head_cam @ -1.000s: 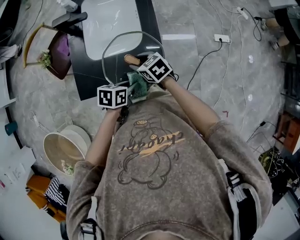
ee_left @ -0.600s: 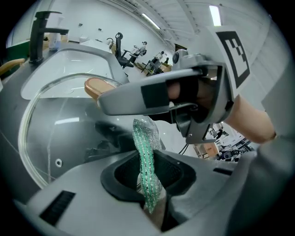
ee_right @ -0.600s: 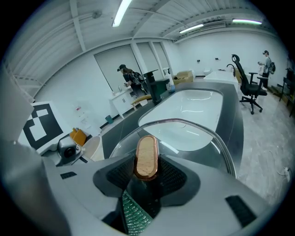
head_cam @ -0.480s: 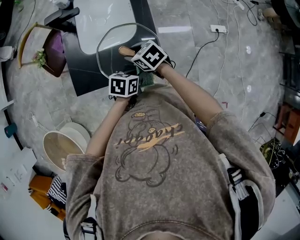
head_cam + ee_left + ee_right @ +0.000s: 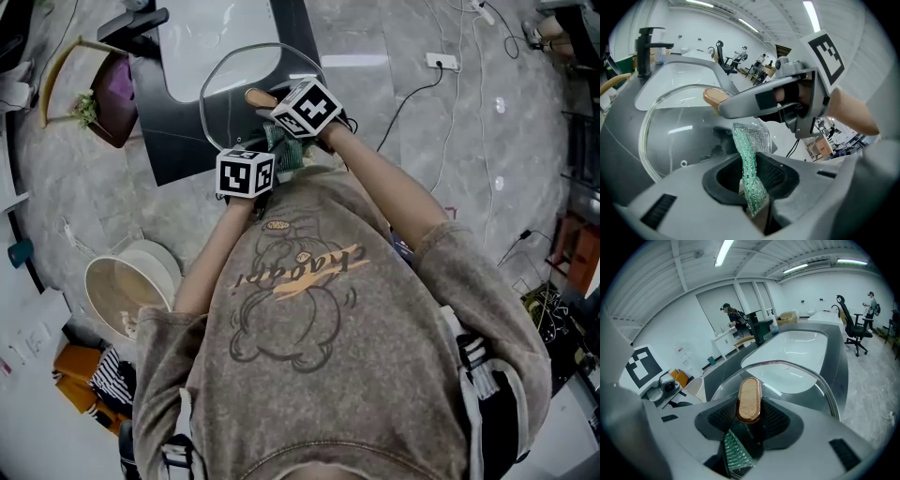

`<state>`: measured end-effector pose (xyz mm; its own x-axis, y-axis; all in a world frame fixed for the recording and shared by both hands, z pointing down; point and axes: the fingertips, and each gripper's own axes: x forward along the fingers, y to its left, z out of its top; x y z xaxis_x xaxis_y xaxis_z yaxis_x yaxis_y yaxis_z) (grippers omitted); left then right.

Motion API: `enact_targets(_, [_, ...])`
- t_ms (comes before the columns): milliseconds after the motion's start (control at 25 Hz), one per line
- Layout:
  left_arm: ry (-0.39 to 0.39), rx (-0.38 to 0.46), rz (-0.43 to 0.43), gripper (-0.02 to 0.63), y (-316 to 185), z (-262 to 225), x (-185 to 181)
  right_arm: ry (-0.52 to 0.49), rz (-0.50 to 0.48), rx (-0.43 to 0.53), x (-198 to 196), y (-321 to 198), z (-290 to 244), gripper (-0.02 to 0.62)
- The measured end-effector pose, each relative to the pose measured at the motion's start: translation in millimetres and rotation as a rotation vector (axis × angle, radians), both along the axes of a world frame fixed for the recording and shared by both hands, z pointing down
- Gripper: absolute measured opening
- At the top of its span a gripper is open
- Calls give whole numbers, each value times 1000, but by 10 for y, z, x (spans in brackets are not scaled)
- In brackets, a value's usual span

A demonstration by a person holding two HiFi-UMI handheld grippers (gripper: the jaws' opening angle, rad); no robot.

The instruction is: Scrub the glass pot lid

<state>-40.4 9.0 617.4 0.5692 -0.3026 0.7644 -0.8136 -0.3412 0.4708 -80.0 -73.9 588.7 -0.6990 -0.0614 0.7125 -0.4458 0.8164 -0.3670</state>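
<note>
The glass pot lid is held tilted over the dark counter by its wooden knob. My right gripper is shut on that knob, with the glass rim curving beyond it. Close on its left, my left gripper is shut on a green scrubbing cloth. The cloth rises from the jaws against the lid's glass. In the head view the cloth shows between the two marker cubes. The right gripper's body crosses above the cloth.
A white sink sits in the dark counter, with a black faucet at its far end. On the floor to the left stands a beige bucket. Cables and a power strip lie to the right.
My left gripper with the cloth has shifted a little right and toward the lid, rolling slightly. The right gripper keeps the lid in about the same place.
</note>
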Motion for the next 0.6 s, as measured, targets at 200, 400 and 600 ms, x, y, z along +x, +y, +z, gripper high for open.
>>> enact_targets(200, [-26, 3, -44, 86, 19, 1, -254, -5, -2, 0, -24, -8, -7, 183])
enact_targets(400, [-57, 1, -109, 91, 56, 9, -594, 5, -1, 1, -4, -12, -4, 183])
enact_targets(600, [-103, 7, -173, 94, 84, 46, -950, 5, -5, -3, -11, -12, 3, 183])
